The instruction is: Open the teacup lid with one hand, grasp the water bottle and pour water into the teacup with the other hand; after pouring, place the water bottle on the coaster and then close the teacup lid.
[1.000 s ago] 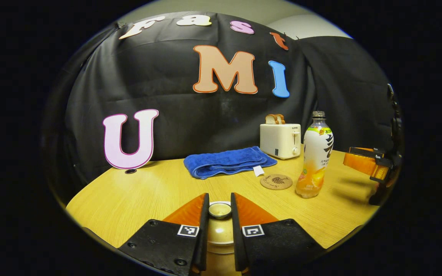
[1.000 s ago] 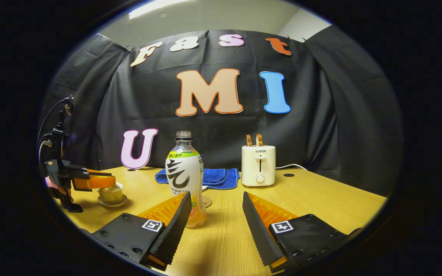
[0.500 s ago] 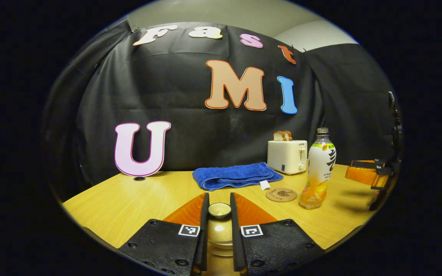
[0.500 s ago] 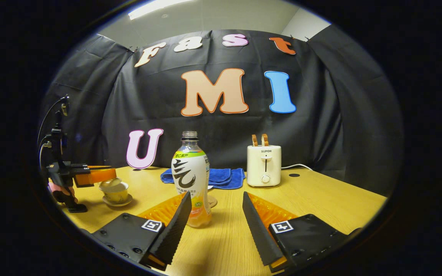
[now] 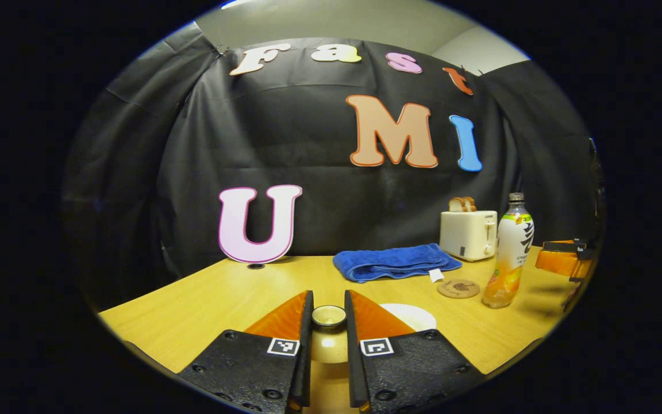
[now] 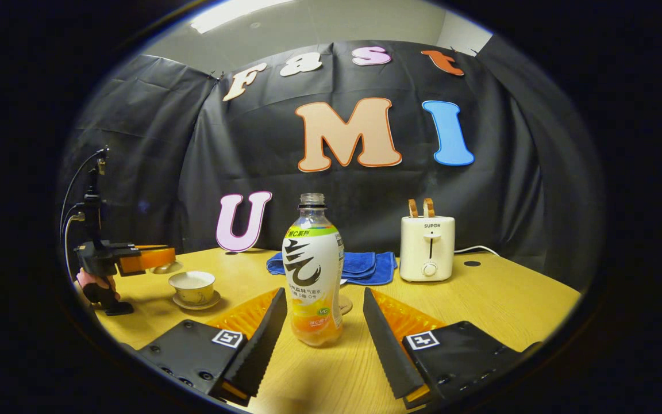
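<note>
One teacup [image 6: 192, 284] uncovered at left of frame, one lid [image 5: 329, 315] clamped in left gripper [image 5: 328, 322], one water bottle [image 6: 313, 270] centre between right gripper [image 6: 320, 322] fingers spread apart, one coaster [image 5: 458, 288], one toaster [image 6: 427, 248]

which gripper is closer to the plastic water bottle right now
Right. The open right gripper faces the clear plastic water bottle; the left gripper holds the beige teacup lid far aside.

Place: I read it as a staged recording booth.
Backdrop: black cloth wall [image 6: 135, 144], upper frame.
Surface: wooden table [image 6: 497, 299], lower frame.
Props: toaster [image 6: 427, 248] centre-right, blue towel [image 6: 365, 264] beside it.
Ceiling: strip light [image 6: 233, 11], top left.
</note>
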`<move>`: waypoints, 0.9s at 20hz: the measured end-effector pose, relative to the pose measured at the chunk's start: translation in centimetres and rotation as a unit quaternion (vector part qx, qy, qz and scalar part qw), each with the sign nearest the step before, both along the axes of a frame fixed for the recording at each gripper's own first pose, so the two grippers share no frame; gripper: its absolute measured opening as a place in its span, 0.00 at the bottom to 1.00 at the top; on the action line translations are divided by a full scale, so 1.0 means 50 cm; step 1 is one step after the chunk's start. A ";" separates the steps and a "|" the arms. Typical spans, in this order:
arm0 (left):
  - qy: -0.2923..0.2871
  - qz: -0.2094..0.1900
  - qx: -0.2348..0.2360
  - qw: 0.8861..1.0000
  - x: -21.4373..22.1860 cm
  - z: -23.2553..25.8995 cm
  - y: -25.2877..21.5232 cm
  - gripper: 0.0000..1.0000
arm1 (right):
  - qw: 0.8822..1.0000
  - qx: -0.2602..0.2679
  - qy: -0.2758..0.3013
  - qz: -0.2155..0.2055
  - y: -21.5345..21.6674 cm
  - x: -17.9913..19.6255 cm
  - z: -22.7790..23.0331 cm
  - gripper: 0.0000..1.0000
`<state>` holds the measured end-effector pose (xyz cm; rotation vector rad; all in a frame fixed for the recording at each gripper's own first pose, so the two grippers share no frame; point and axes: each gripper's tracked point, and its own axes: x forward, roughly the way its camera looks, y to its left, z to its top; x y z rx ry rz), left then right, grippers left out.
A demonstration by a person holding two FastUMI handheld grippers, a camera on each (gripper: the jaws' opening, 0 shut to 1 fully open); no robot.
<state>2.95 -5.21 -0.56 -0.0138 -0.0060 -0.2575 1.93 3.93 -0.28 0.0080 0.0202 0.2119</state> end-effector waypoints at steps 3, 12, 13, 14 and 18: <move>0.001 0.040 0.001 0.999 -0.002 -0.001 0.052 0.24 | 1.000 -0.003 0.012 0.011 0.016 0.017 -0.011 0.87; 0.003 0.126 0.004 0.992 -0.005 -0.003 0.151 0.24 | 0.997 -0.022 0.078 0.007 0.040 0.085 -0.057 0.86; 0.003 0.128 0.005 0.992 -0.004 -0.002 0.152 0.24 | 0.996 -0.025 0.087 0.006 0.046 0.090 -0.062 0.87; 0.003 0.129 0.005 0.992 -0.002 -0.001 0.153 0.24 | 0.995 -0.028 0.095 0.007 0.050 0.097 -0.067 0.80; 0.003 0.129 0.004 0.992 -0.003 -0.004 0.157 0.24 | 0.993 -0.034 0.114 0.007 0.058 0.117 -0.085 0.87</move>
